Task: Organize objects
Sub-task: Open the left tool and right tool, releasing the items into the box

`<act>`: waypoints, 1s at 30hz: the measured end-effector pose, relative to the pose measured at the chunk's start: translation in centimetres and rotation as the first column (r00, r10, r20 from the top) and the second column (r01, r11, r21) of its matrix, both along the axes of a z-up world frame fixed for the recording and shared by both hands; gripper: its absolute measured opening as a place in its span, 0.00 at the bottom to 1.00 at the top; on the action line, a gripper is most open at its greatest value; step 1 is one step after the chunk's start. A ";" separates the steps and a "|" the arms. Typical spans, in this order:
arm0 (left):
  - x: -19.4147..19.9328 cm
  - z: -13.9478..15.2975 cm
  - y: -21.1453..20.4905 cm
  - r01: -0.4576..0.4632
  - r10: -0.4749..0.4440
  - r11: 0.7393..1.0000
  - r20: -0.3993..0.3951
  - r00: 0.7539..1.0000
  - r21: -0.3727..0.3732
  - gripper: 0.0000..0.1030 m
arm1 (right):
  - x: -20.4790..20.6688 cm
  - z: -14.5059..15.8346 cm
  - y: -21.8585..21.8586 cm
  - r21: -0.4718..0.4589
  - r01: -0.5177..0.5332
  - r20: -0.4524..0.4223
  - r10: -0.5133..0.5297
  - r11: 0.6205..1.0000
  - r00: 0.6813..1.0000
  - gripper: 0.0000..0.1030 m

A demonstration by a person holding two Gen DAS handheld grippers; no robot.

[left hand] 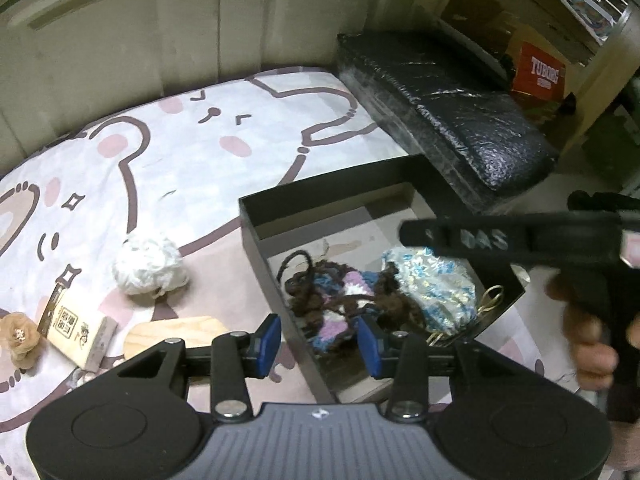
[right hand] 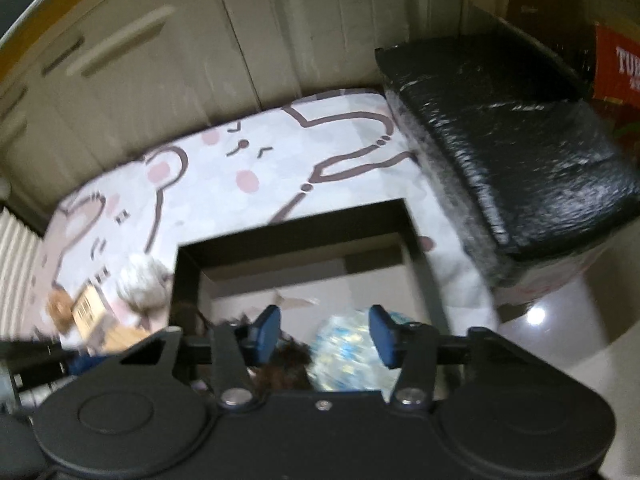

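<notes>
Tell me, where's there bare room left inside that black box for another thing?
The black box is bare along its far wall, beyond the brown-and-blue yarn tangle. Its near end is crowded: tangle, pale blue-white yarn ball, gold clips. The bedsheet behind the white yarn ball is open.

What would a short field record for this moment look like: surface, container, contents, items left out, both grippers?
surface: bed sheet with cartoon animal print
container: open black box
in box: brown, blue and pink yarn bundle; blue-white yarn ball
outside box: white yarn ball, wooden block, tan fabric flower
left gripper: open, over the box's near edge
right gripper: open, above box
</notes>
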State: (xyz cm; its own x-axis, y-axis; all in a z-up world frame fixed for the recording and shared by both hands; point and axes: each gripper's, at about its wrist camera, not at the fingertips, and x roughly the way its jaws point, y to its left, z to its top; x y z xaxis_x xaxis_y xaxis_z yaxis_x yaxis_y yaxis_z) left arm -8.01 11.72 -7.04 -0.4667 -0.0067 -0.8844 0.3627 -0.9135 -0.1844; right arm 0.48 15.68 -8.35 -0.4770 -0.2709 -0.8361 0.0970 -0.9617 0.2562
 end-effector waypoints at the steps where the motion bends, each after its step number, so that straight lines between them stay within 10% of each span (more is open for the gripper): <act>1: 0.3 0.0 -0.1 0.004 -0.004 1.000 -0.001 1.000 0.001 0.42 | -0.4 -0.5 -0.5 0.003 0.018 0.012 -0.018 1.000 1.000 0.42; 8: 0.8 -0.1 -0.7 0.004 -0.004 1.000 -0.009 1.000 0.005 0.42 | -2.1 -3.2 -2.6 0.019 0.130 0.097 -0.131 0.991 0.987 0.31; 20: 0.7 -0.4 -0.7 0.019 -0.019 1.000 0.009 1.000 -0.012 0.42 | -1.5 -5.4 -4.6 0.077 0.031 0.262 -0.051 0.997 0.964 0.29; 30: 1.0 0.1 -0.7 0.004 -0.004 0.999 -0.002 1.000 -0.039 0.42 | 0.7 -1.0 -2.3 0.105 0.237 0.075 -0.245 0.966 0.967 0.34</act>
State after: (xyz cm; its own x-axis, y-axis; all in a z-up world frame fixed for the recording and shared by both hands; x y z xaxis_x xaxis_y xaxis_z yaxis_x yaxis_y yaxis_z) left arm -6.98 11.06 -6.89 -0.4684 -0.0390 -0.8827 0.3585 -0.9215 -0.1496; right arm 1.17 13.43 -9.35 -0.4434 -0.0746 -0.8932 -0.1592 -0.9741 0.1603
